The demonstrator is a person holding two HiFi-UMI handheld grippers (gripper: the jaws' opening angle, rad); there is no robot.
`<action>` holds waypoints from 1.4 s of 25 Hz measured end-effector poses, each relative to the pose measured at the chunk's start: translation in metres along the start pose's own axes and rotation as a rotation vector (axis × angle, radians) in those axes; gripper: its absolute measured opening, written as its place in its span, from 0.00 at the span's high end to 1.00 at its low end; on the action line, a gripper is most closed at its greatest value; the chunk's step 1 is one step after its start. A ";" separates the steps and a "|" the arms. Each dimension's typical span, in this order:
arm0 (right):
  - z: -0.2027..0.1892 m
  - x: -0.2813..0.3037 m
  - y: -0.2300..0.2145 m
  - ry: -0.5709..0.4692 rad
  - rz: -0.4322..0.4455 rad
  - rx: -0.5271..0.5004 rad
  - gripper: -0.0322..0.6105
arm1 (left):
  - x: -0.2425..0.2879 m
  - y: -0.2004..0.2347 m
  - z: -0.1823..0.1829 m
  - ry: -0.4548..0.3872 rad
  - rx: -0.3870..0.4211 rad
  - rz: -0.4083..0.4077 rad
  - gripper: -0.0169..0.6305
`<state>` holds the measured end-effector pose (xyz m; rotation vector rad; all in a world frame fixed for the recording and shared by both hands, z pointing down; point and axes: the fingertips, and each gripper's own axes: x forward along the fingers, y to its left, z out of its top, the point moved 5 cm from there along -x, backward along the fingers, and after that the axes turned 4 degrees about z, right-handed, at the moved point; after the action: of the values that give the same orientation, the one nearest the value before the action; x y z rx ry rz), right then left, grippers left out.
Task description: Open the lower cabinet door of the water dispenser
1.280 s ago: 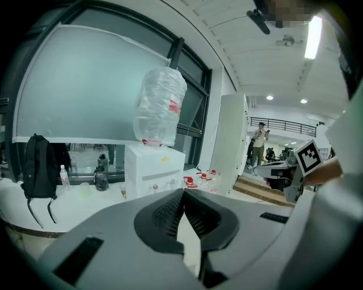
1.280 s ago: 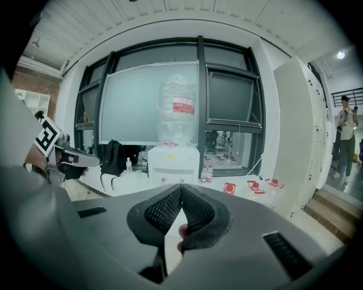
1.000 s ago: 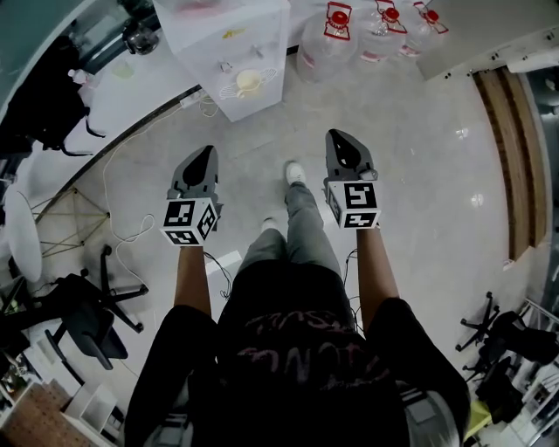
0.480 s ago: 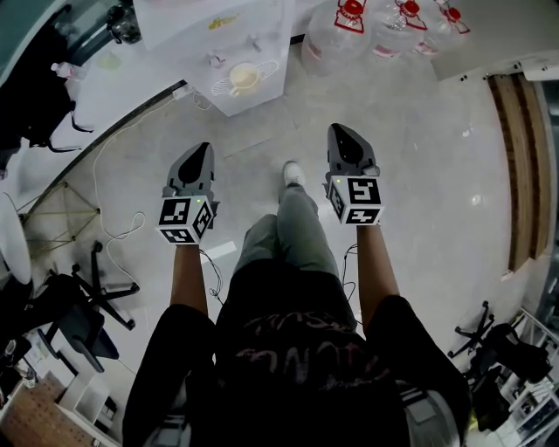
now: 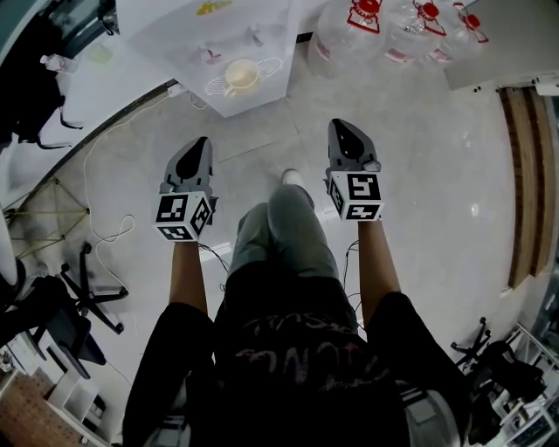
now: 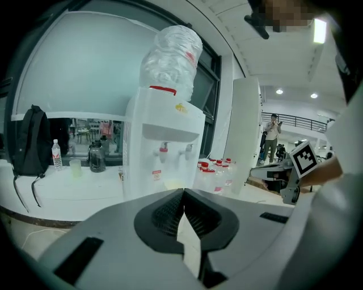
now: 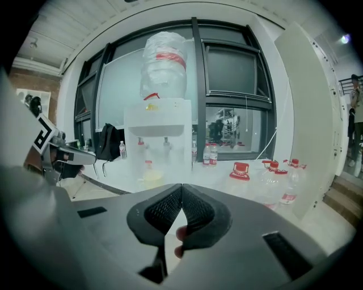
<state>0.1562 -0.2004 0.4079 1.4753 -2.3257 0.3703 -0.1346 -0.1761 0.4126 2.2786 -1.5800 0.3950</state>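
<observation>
Head view: left hand-held gripper (image 5: 200,144) and right hand-held gripper (image 5: 344,127) flank the person's knee (image 5: 284,209), both aimed at the water dispenser (image 5: 223,39) and well short of it. Looks like the approach, nothing to grasp yet. Count: two hand-held grippers, one dispenser, three red-capped jugs (image 5: 367,26) on the floor beside it.
Left gripper view: jaws clenched, empty. Dispenser dead ahead, lower door hidden behind the gripper body.
Right gripper view: same, clenched on nothing.

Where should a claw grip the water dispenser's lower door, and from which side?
From the front, low: the water dispenser shows its taps and drip tray toward the person, so the door sits below them. It is hidden in every view; handle or free edge can't be told.
</observation>
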 end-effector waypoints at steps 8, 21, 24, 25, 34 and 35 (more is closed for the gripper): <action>-0.035 0.033 -0.006 0.010 0.026 -0.038 0.93 | 0.027 0.009 -0.035 -0.011 -0.013 0.026 0.96; -0.111 0.108 -0.034 -0.023 0.061 -0.001 0.93 | 0.095 0.025 -0.115 -0.043 -0.016 0.037 0.96; -0.131 0.124 -0.039 -0.033 0.061 -0.004 0.93 | 0.109 0.031 -0.139 -0.055 -0.019 0.038 0.96; -0.138 0.130 -0.041 -0.035 0.055 -0.006 0.93 | 0.114 0.034 -0.147 -0.060 -0.020 0.040 0.96; -0.190 0.171 -0.045 -0.046 0.020 -0.017 0.93 | 0.150 0.062 -0.206 -0.091 -0.029 0.054 0.96; -0.193 0.174 -0.045 -0.042 0.019 -0.020 0.93 | 0.154 0.064 -0.210 -0.093 -0.026 0.052 0.96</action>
<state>0.1602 -0.2822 0.6586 1.4660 -2.3710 0.3234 -0.1489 -0.2373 0.6729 2.2698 -1.6828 0.2832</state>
